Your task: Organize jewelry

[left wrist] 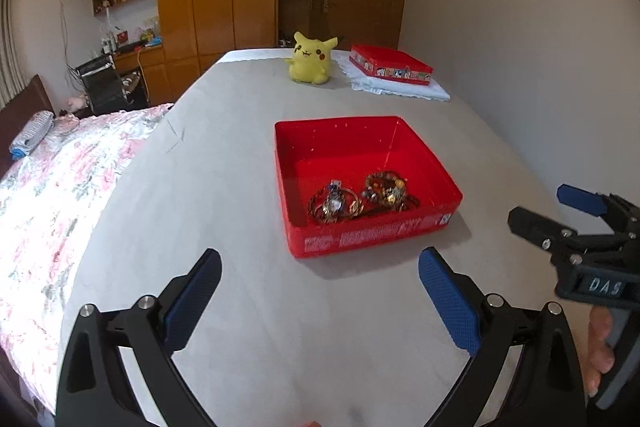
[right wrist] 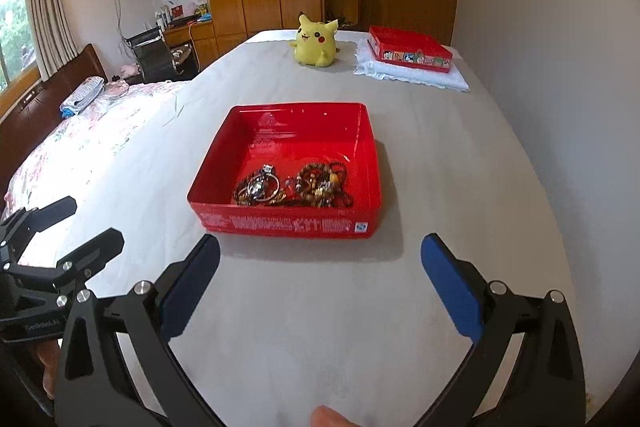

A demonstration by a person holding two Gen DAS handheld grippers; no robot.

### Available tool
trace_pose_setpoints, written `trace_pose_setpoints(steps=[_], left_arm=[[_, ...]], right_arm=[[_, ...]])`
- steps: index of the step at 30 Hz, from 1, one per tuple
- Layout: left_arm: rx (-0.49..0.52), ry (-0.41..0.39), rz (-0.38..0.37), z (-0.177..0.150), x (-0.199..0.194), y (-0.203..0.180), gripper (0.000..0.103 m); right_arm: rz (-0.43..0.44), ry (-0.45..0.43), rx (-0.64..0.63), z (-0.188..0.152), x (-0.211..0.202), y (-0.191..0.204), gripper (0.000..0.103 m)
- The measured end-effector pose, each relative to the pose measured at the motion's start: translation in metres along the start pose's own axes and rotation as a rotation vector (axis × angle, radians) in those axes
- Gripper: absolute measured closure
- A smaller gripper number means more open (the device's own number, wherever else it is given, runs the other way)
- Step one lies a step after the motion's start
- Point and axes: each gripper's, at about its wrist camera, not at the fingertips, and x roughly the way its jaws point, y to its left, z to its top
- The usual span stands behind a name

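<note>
An open red box [left wrist: 404, 227] [right wrist: 288, 225] sits on the grey bed cover. Inside, near its front wall, lie a tangle of bangles with a watch [left wrist: 334, 203] [right wrist: 258, 187] and a heap of brown bead bracelets [left wrist: 386, 189] [right wrist: 324, 183]. My left gripper [left wrist: 320, 287] is open and empty, just short of the box. My right gripper [right wrist: 320, 267] is open and empty in front of the box; it also shows in the left wrist view [left wrist: 560, 211]. The left gripper shows at the left edge of the right wrist view [right wrist: 86, 227].
A yellow plush toy [left wrist: 312, 58] [right wrist: 317, 41] sits at the far end. The red box lid [left wrist: 390, 63] [right wrist: 410, 47] rests on a folded white cloth [left wrist: 400, 89] [right wrist: 412, 75]. A floral quilt [left wrist: 60, 195] lies left. A wall runs along the right.
</note>
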Motion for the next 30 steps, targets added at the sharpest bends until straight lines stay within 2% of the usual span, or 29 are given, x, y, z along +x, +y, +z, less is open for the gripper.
trace_pose_setpoints(steps=[3,9,17,24,30], left_arm=[[-0.005,0.001,-0.022,0.008,0.006,0.000,0.004],[0.032,0.037,-0.012,0.016,0.023,-0.007,0.004],[0.031,0.037,-0.011,0.026,0.044,-0.006,0.004],[0.021,0.056,0.010,0.029,0.064,0.001,0.004],[0.012,0.067,0.017,0.031,0.075,0.005,0.004]], right_arm=[[0.003,0.006,-0.009,0.008,0.008,0.003,0.003],[0.014,0.031,-0.012,0.019,0.024,0.004,0.003],[0.007,0.062,-0.033,0.032,0.055,0.006,0.003],[0.003,0.102,-0.036,0.032,0.080,0.004,0.003],[0.001,0.102,-0.033,0.034,0.084,0.001,0.003]])
